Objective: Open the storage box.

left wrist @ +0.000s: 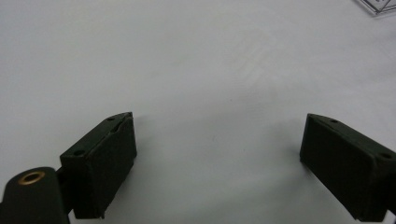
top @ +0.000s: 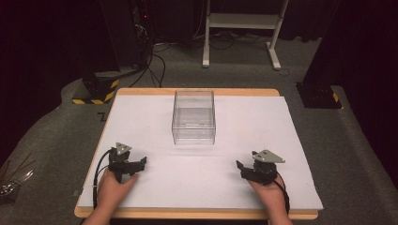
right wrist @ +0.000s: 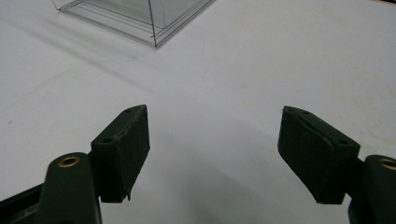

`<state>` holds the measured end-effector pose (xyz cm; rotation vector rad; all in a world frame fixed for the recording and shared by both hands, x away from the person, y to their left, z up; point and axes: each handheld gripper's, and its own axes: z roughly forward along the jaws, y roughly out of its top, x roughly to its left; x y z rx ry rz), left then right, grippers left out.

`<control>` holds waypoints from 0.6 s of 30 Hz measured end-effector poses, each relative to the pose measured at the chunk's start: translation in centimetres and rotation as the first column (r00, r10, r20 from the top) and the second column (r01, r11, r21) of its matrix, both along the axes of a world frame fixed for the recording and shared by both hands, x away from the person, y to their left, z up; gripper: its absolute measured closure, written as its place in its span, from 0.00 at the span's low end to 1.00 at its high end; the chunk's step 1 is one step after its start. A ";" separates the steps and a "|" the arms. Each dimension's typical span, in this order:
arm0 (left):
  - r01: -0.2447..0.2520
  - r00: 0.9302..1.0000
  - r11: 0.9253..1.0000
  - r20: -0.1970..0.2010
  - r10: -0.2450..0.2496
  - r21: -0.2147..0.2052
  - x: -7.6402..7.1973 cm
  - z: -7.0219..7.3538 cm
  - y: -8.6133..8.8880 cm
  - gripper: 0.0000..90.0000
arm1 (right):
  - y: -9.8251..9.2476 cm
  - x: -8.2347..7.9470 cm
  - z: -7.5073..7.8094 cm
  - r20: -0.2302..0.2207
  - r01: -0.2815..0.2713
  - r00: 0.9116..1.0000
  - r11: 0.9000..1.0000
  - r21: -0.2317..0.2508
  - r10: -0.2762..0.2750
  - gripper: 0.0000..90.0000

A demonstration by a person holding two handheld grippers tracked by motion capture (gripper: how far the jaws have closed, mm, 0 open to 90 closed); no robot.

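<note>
One clear, square-walled plastic box (top: 194, 117)

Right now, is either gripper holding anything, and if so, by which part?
Nothing is held. The left gripper and the right gripper both have their jaws wide apart over the bare white table.

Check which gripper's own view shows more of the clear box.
The right gripper: its view shows the clear plastic box's corner and walls; the left gripper's catches a corner sliver.
</note>
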<state>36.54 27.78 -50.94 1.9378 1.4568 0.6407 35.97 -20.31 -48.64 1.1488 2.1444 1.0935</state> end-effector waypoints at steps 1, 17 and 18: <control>0.000 1.000 1.000 0.001 0.000 0.001 0.0 0.0 0.0 0.12 | 0.3 -0.1 0.0 -0.004 -0.011 1.000 1.000 0.003 0.011 0.28; -0.001 1.000 1.000 0.001 0.001 0.000 0.0 0.0 0.0 0.12 | 2.9 -0.8 0.3 0.019 -0.084 0.996 0.996 0.022 0.083 0.25; -0.001 1.000 1.000 0.000 0.001 0.000 0.0 0.0 0.0 0.12 | 3.0 -0.8 0.3 0.017 -0.086 0.996 0.996 0.025 0.086 0.25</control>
